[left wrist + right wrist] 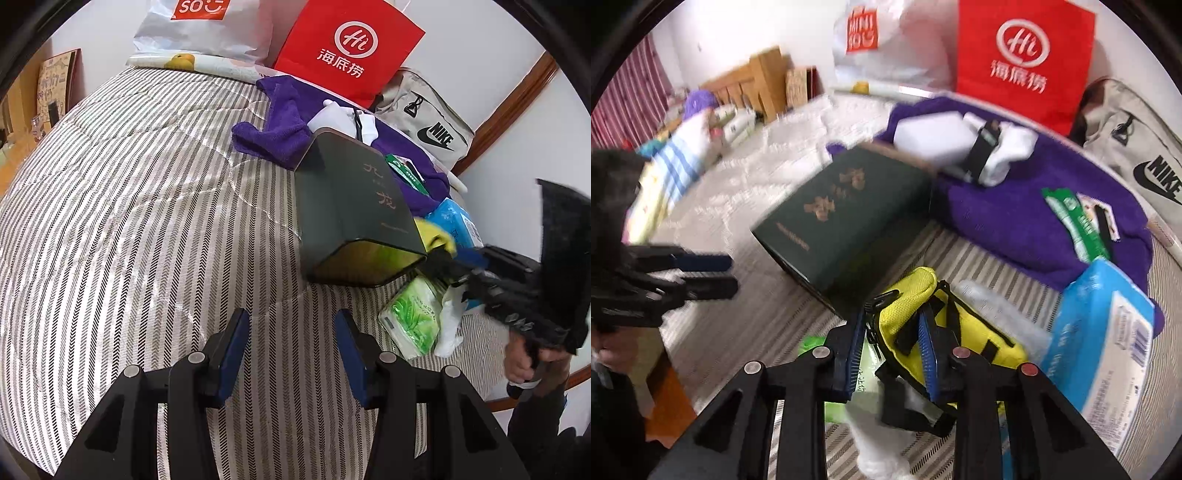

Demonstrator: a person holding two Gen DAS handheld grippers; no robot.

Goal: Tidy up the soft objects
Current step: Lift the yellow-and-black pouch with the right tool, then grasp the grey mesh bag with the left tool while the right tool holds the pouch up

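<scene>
A dark green box (pixel 351 210) lies on the striped bed (pixel 129 221), open end toward me; it also shows in the right wrist view (pixel 846 218). My left gripper (pixel 291 354) is open and empty over bare bedding in front of the box. My right gripper (pixel 892 354) is shut on a yellow mesh pouch (pixel 916 295) with black straps, held just right of the box; in the left wrist view the right gripper (pixel 443 254) and the pouch (pixel 437 236) sit at the box's corner. A purple towel (pixel 1015 214) lies behind.
A green tissue pack (pixel 413 317), blue tissue pack (pixel 1104 332), white socks (pixel 1001 155) and a green sachet (pixel 1075 229) lie around the towel. A red paper bag (pixel 1023 59), white Miniso bag (pixel 886 44) and grey Nike bag (pixel 1137 147) stand at the wall.
</scene>
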